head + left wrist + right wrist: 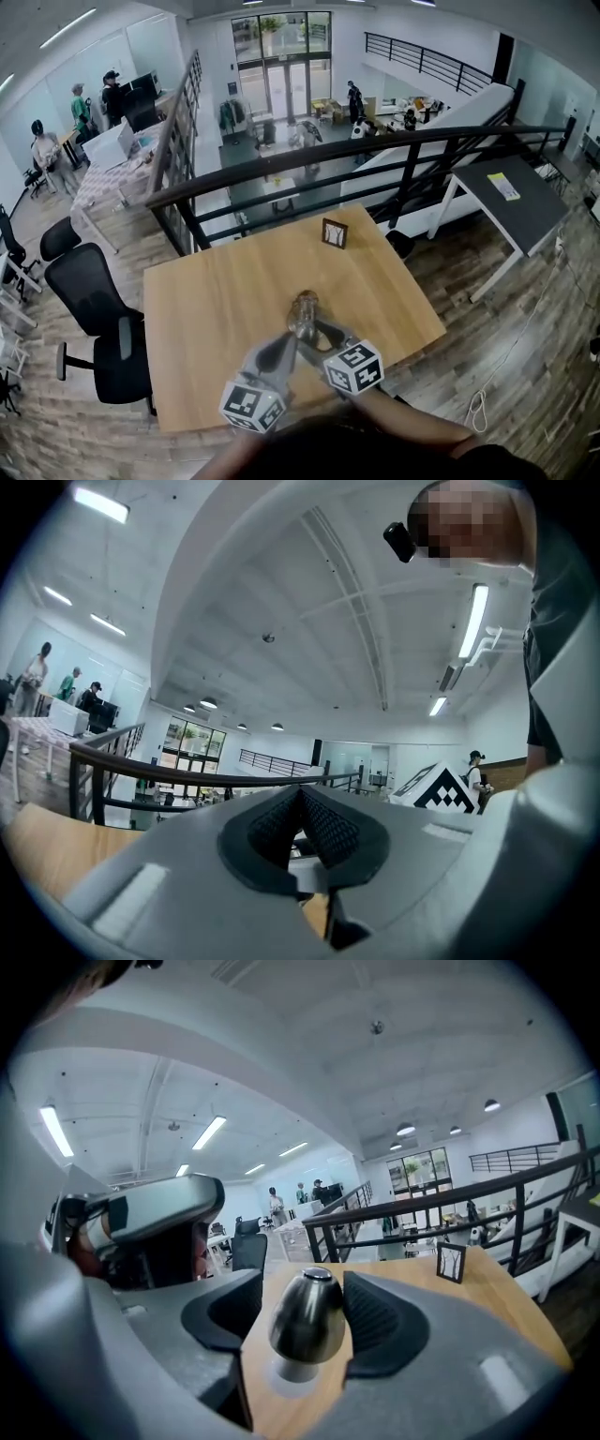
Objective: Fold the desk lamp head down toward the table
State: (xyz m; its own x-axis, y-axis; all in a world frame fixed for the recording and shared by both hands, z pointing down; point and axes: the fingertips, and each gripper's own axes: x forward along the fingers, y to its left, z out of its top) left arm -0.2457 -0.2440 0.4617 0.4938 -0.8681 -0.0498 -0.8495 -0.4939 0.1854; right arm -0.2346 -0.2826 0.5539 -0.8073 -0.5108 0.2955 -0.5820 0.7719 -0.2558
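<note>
The desk lamp stands near the front of the wooden table [211, 291]. Its rounded metal head [304, 309] sits upright on a pale round foot [291, 1372]. In the right gripper view the head [307, 1316] is between the jaws of my right gripper [302, 1283], which is open. The right pad lies close against the head and the left pad stands apart from it. My left gripper [284, 349] comes at the lamp's foot from the left. Its pads [323, 827] meet at the tips. I cannot tell whether something thin sits between them.
A small dark picture frame [335, 232] stands at the table's far edge. Right behind the table runs a black railing [375, 150] over a drop to a lower floor. Black office chairs [94, 300] are at the left and a dark desk [511, 202] at the right.
</note>
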